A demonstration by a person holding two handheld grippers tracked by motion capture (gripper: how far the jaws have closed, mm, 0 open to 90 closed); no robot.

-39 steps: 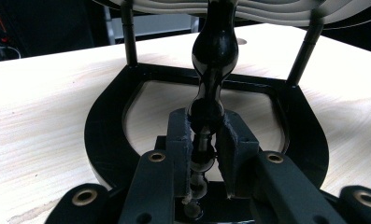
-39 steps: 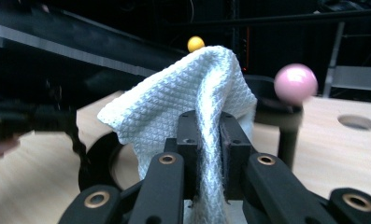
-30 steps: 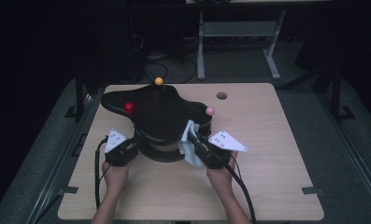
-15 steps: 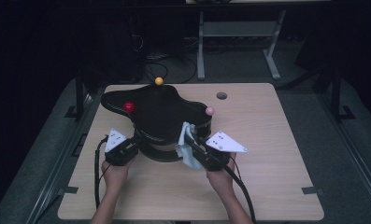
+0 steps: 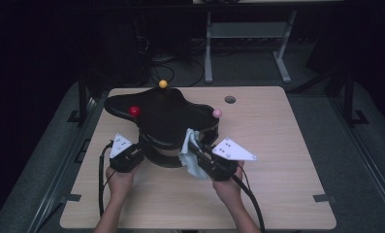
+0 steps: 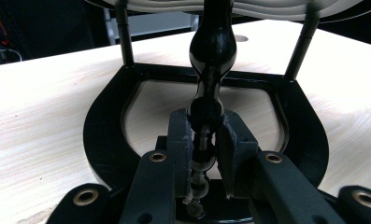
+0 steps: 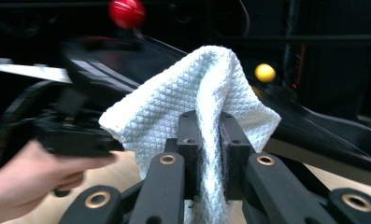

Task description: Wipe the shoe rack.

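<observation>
White waffle-weave cloth (image 7: 192, 102) was pinched tight in the right tongs (image 7: 210, 140), jaws clamped on a fold w/ the rest bunched above and hanging below. From the high view that cloth sat at the front right edge of the black stand (image 5: 166, 114), just under the pink ball (image 5: 217, 113). Left tongs (image 6: 204, 144) were closed on a glossy black spindle (image 6: 211, 70) of the stand, right above its horseshoe base (image 6: 103, 135), so the stand was held on the left side while the cloth was against the right. Stand's top is a wavy black slab w/ a red ball (image 5: 135, 110) and a yellow ball (image 5: 163, 84) on it, near the far left part of the tabletop (image 5: 277, 145). Plenty of bare wood to the right and along the near edge. Small round hole (image 5: 230, 99) in the tabletop past the stand, well apart from both tongs.
</observation>
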